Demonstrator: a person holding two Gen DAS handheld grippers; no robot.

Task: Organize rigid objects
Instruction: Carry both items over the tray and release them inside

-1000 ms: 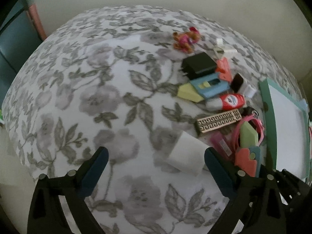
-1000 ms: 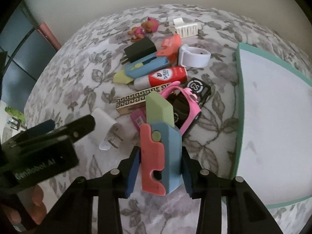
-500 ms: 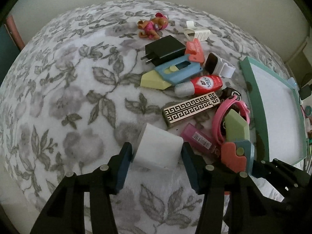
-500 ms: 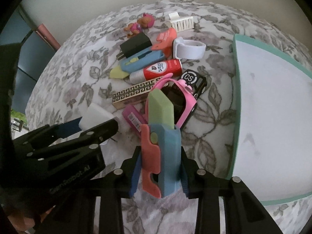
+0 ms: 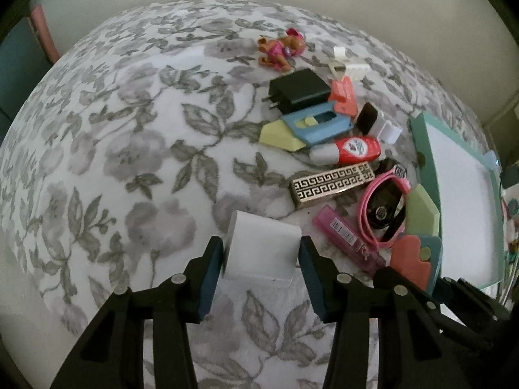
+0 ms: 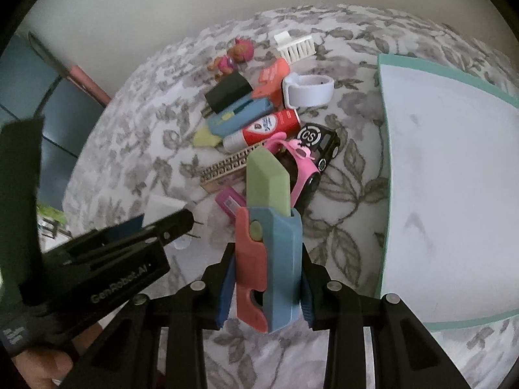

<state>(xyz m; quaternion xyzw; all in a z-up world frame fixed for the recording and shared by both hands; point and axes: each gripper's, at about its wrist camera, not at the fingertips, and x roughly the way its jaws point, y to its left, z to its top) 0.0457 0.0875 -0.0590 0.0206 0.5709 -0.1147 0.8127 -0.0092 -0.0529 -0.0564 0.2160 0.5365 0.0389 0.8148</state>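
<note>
On the flowered cloth (image 5: 136, 149) lies a white charger block (image 5: 261, 249). My left gripper (image 5: 261, 241) has it between its jaws, which are closing, and both blue pads touch its sides. In the right wrist view the same left gripper (image 6: 155, 227) hides most of the white charger (image 6: 162, 202). My right gripper (image 6: 267, 259) is shut on a toy knife (image 6: 279, 259) with a blue and coral handle and a green blade. That toy knife (image 5: 415, 259) also shows at the left wrist view's right edge.
A teal-framed white board (image 6: 438, 194) lies to the right. Beyond the grippers is a pile: black charger (image 5: 298, 92), blue-yellow toy knife (image 5: 311, 126), red tube (image 5: 353, 149), key-patterned box (image 5: 331, 183), pink watch (image 5: 386, 201), black toy car (image 6: 319, 141), white strap (image 6: 308, 90), brush (image 6: 296, 47), pink figurine (image 5: 282, 50).
The left gripper's jaws came in from wide open to the sides of the white charger. The right gripper kept its hold on the toy knife and tilted slightly.
</note>
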